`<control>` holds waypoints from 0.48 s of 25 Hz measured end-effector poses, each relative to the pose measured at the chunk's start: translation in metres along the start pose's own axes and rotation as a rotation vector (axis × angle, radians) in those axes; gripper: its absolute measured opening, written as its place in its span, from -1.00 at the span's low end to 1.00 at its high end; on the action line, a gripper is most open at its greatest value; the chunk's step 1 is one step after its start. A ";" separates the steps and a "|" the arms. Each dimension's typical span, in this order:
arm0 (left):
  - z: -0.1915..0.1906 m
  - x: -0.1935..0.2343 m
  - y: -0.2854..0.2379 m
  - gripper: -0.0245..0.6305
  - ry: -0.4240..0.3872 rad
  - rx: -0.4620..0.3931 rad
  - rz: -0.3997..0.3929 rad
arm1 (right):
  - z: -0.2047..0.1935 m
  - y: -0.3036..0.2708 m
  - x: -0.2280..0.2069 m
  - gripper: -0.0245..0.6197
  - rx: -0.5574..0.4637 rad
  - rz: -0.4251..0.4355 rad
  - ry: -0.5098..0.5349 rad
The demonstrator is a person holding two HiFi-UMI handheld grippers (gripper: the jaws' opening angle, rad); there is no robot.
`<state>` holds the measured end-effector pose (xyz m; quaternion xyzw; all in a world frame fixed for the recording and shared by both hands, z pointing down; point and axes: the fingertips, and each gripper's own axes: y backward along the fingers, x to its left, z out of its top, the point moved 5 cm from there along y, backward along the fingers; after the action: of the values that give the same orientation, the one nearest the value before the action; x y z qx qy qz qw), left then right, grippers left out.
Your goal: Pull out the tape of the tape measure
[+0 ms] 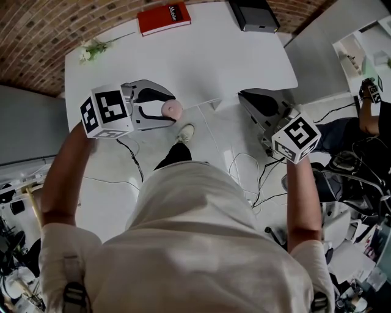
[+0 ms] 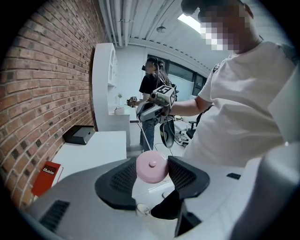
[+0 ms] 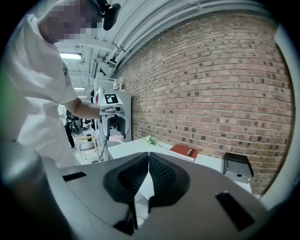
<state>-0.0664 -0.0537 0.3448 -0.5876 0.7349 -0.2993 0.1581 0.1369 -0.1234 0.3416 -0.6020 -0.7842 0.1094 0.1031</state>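
A round pink tape measure (image 1: pixel 171 110) sits between the jaws of my left gripper (image 1: pixel 173 110), which is shut on its sides, just past the white table's (image 1: pixel 201 58) front edge. In the left gripper view the pink case (image 2: pixel 151 168) fills the gap between the black pads, and a thin tape (image 2: pixel 146 136) runs from it up to my right gripper (image 2: pixel 152 110). My right gripper (image 1: pixel 242 96) is held level with the left one, to its right, jaws pressed together (image 3: pixel 148 155) on the tape's end. The tape itself is too thin to make out in the right gripper view.
On the table's far side lie a red book (image 1: pixel 164 18), a black box (image 1: pixel 253 15) and a flower sprig (image 1: pixel 91 49) at the far left. Cables (image 1: pixel 244 168) trail over the floor below. Another person (image 1: pixel 369 107) stands at the right edge.
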 end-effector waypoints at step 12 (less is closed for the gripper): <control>-0.008 0.002 0.006 -0.29 0.020 0.015 0.016 | -0.006 0.014 -0.023 -0.90 0.008 -0.096 -0.019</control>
<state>-0.0762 -0.0531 0.3479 -0.5774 0.7389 -0.3095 0.1575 0.1575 -0.1419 0.3421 -0.5622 -0.8127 0.1132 0.1034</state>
